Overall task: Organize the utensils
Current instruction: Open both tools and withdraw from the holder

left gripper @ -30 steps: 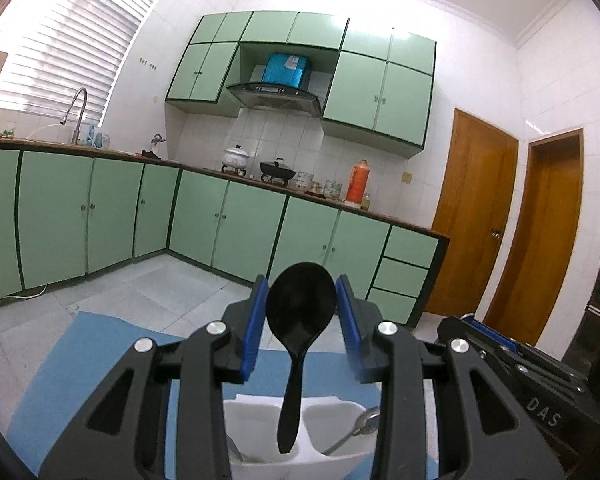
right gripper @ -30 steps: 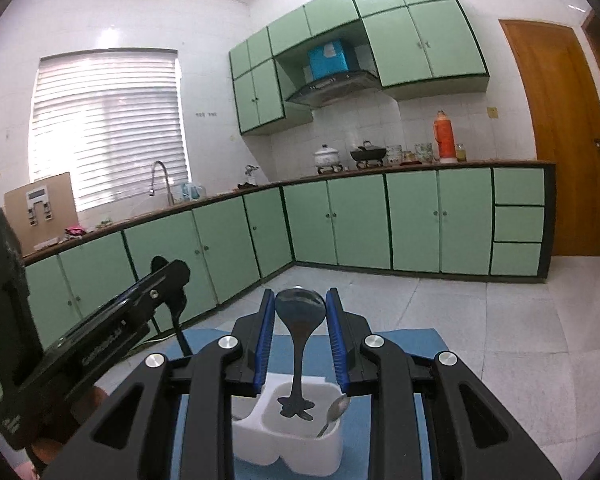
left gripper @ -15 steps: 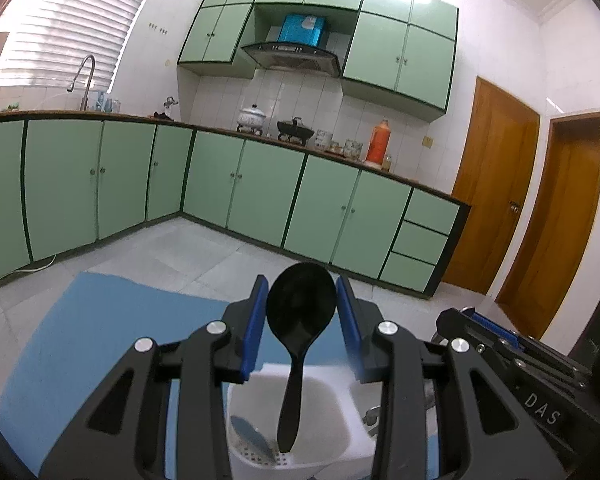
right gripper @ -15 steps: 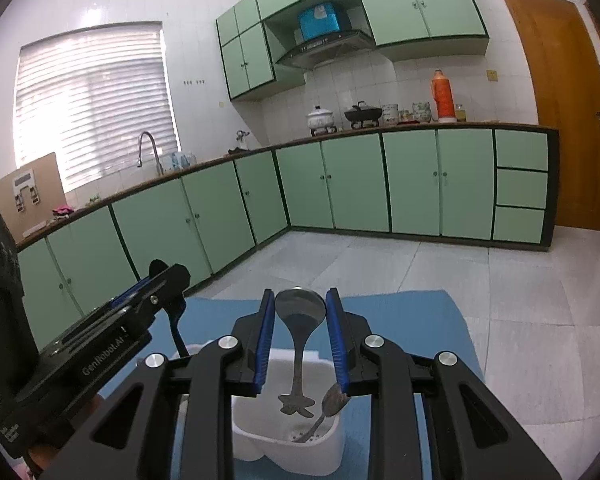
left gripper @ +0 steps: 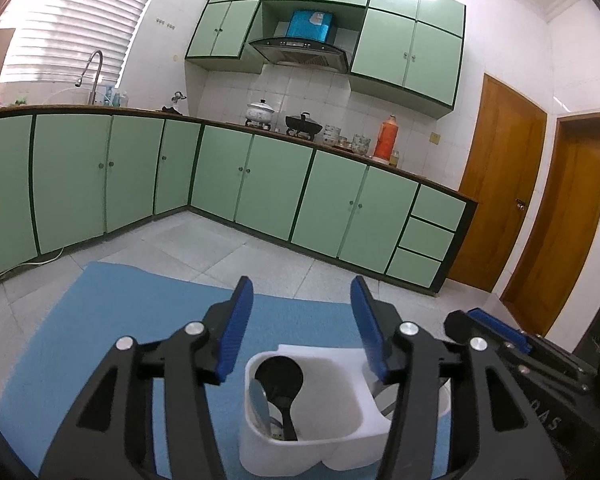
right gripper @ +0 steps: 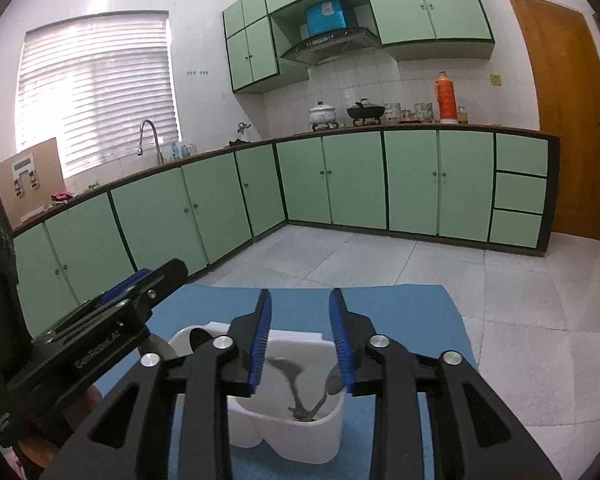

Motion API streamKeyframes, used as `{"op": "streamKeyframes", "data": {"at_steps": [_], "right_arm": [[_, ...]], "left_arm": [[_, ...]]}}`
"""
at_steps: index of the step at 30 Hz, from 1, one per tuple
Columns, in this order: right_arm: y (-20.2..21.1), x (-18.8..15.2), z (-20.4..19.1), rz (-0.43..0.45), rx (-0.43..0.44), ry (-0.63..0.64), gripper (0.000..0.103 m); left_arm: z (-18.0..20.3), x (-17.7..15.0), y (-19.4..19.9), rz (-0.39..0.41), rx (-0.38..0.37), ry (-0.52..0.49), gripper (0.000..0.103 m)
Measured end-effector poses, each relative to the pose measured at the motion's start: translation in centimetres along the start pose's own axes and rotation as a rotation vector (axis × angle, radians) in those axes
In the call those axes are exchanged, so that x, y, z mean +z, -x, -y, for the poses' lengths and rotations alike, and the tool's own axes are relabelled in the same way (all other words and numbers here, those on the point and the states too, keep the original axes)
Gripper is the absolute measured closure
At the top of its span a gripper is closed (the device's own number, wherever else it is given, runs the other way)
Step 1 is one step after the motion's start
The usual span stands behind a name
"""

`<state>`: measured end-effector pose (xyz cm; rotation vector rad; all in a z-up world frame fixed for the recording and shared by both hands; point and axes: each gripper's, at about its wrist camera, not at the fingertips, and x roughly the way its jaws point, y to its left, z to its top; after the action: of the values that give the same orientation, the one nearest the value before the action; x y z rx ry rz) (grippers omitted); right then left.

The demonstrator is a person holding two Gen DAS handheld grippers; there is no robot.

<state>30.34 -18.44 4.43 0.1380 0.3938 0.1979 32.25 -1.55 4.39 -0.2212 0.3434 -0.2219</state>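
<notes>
Blue mat (left gripper: 140, 320) | white caddy (left gripper: 324, 452) | black spoon (left gripper: 280, 384) inside

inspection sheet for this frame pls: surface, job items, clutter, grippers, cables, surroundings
Surface: blue mat on a pale tiled floor.
Job's things: white caddy with two compartments; black spoon stands in one, bowl up, beside a pale utensil; metal spoon leans in the other with a second metal one.
Clutter: nothing seen on the mat.
Grippers: left gripper and right gripper both above the caddy, jaws opening, nothing between the pads.
Cables: white cord along the cabinet base.
Surroundings: green cabinets, hood, pots and an orange flask on the counter, tap by the window, wooden doors.
</notes>
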Motion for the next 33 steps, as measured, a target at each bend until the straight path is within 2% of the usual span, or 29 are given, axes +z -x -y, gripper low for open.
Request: {"op": "streamKeyframes", "data": {"at_steps": [7, 11, 18, 22, 28, 30, 33], "right_arm": [[2.0, -0.3, 0.1, 0.023, -0.017, -0.001, 0.062], [3.3, -1.1, 0.1, 0.028, -0.023, -0.001, 0.058], [6.3, -3.3, -0.1, 0.025, -0.036, 0.006, 0.042], [8.0, -4.7, -0.4, 0.030, -0.048, 0.018, 0.026], [10.4, -6.7, -0.6, 0.026, -0.054, 0.019, 0.011], [11.2, -7.5, -0.5, 0.031, -0.064, 0.014, 0.006], [12.1, -8.9, -0.5, 0.019, -0.090, 0.010, 0.006]], "left_arm": [[0.2, 0.0, 2.4, 0.029, 0.013, -0.029, 0.039], [0.4, -0.3, 4.2, 0.043, 0.015, -0.047, 0.029], [0.6, -2.0, 7.5, 0.053, 0.030, -0.093, 0.014], [0.4, -3.4, 9.4, 0.035, 0.039, -0.107, 0.010], [-0.6, -5.8, 12.1, -0.001, 0.052, -0.106, 0.006], [-0.8, -6.4, 12.6, -0.016, 0.061, -0.110, 0.006], [-1.0, -7.9, 13.8, -0.050, 0.068, -0.126, 0.005]]}}
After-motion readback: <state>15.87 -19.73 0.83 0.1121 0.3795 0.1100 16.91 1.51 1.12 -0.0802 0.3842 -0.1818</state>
